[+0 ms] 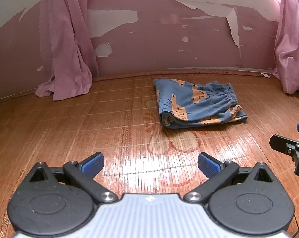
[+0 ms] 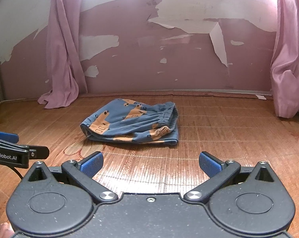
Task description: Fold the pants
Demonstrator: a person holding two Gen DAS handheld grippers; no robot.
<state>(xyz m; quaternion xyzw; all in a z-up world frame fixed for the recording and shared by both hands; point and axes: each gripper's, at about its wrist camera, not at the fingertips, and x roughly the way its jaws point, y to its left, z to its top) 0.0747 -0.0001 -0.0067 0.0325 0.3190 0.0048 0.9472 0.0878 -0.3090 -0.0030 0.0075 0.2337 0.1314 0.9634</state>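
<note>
Blue pants [image 1: 199,105] with an orange print lie folded into a compact bundle on the bamboo mat [image 1: 70,130], elastic waistband on top toward the right. In the right wrist view the same pants [image 2: 131,125] rest ahead and slightly left. My left gripper [image 1: 151,164] is open, well short of the pants, with nothing between its blue pads. My right gripper [image 2: 151,164] is also open and holds nothing, back from the bundle. Each gripper shows at the edge of the other's view: the right gripper [image 1: 292,144] and the left gripper [image 2: 16,148].
A pink wall [image 1: 149,45] with peeling paint rises behind the mat. Pink curtains hang at the left [image 1: 66,59] and right [image 1: 290,49], pooling on the mat's far corners. A fingertip [image 2: 2,231] shows at the lower left of the right wrist view.
</note>
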